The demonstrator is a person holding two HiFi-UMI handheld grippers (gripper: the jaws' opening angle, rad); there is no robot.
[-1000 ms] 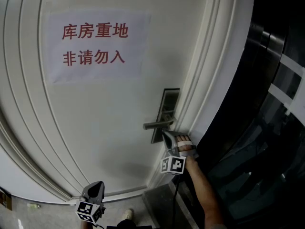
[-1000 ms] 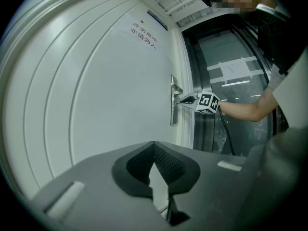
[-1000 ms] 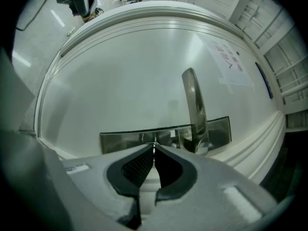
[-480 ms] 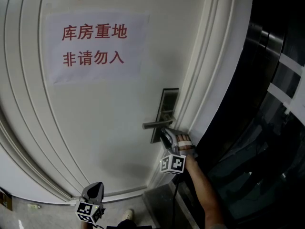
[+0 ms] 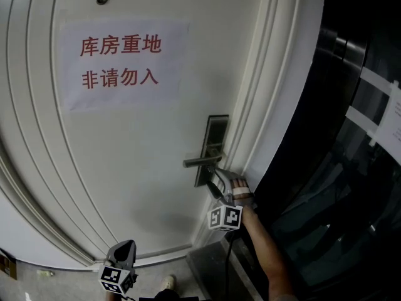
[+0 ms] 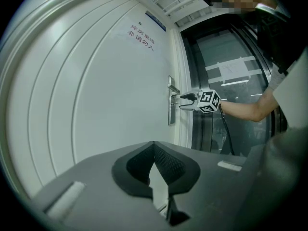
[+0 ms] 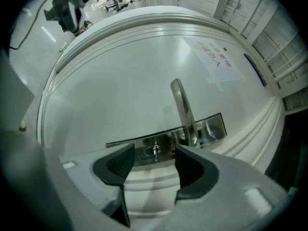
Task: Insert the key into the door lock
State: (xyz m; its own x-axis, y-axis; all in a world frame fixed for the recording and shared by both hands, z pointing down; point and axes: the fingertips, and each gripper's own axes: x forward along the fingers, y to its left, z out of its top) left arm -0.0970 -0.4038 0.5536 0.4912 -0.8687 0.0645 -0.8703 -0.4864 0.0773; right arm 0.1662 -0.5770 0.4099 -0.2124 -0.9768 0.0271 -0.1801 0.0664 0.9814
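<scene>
The grey right gripper (image 7: 153, 163), marker cube at its back, points level. Its dark ribbed pads (image 7: 115, 163) are opening, with nothing pressed between them. The bare right forearm (image 5: 266, 251) reaches up to it, the right hand (image 5: 241, 190) on its grip. The grey left gripper (image 6: 154, 147) hangs low, and its jaws seem to meet at the tips.

A second ago my right tool (image 7: 153, 163) was clamped shut at the lock (image 7: 211, 126). Now its jaws are opening and stand wide apart. Both pads are clear of the key (image 7: 154, 151), which stays in the keyhole between them. The door (image 5: 125, 143) has slid slightly left in the head view.
</scene>
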